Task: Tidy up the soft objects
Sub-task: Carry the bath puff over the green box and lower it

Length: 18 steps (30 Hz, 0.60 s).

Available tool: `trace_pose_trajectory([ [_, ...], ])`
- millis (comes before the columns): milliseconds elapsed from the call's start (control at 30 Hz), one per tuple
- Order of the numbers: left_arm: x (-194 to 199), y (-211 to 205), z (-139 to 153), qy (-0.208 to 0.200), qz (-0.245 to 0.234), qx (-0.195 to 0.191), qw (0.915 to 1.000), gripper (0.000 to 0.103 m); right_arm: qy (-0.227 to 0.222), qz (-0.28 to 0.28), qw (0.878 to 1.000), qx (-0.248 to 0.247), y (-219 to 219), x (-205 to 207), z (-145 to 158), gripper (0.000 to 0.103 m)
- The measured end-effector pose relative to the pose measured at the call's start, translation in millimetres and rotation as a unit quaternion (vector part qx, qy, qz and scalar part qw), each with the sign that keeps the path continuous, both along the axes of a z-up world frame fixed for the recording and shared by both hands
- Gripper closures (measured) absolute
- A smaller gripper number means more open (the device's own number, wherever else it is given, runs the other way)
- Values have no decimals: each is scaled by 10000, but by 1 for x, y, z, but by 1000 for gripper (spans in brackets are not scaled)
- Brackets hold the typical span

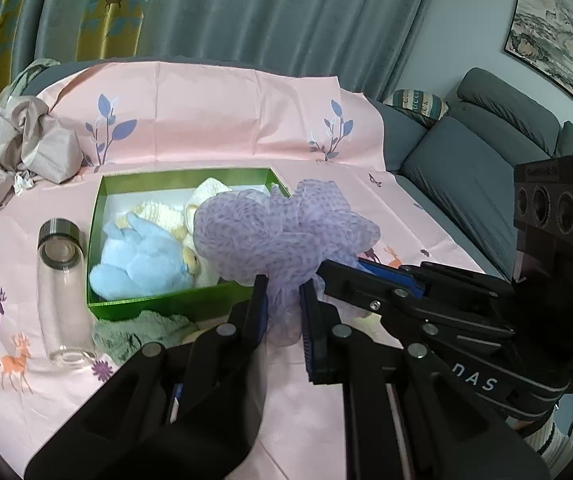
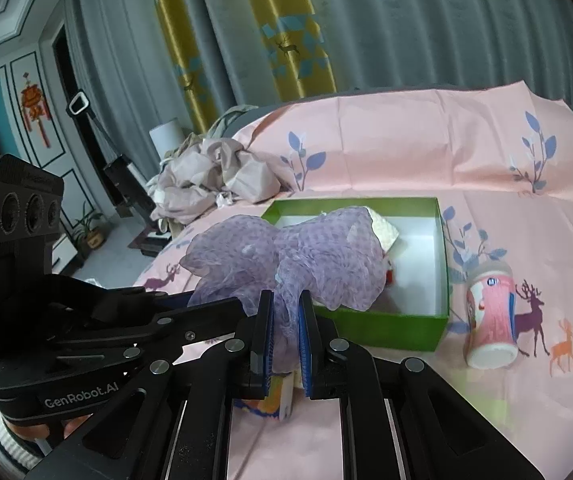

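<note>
A purple mesh cloth is bunched up and held above the near edge of a green box. My left gripper is shut on its lower part. My right gripper is shut on the same purple mesh cloth, and its body shows in the left wrist view. Inside the box lie a light blue plush toy and cream knitted pieces. A green knitted cloth lies on the sheet in front of the box.
A clear glass bottle lies left of the box. A pink printed cup lies right of the green box. A colourful small box sits under my right gripper. Crumpled beige fabric is piled at the back left. A grey sofa stands to the right.
</note>
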<state>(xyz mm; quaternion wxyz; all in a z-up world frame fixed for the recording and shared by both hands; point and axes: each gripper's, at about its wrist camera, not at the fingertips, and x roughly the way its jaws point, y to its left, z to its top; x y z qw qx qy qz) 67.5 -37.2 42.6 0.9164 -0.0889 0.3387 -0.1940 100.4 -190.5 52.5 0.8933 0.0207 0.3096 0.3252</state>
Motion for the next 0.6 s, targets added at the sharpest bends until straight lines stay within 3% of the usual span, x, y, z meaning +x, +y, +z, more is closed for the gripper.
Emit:
trace_pose_trajectory([
  [600,47,5,2,-29,-7,110,9999,89,-97,-124,9998,-96,9,44,5,91],
])
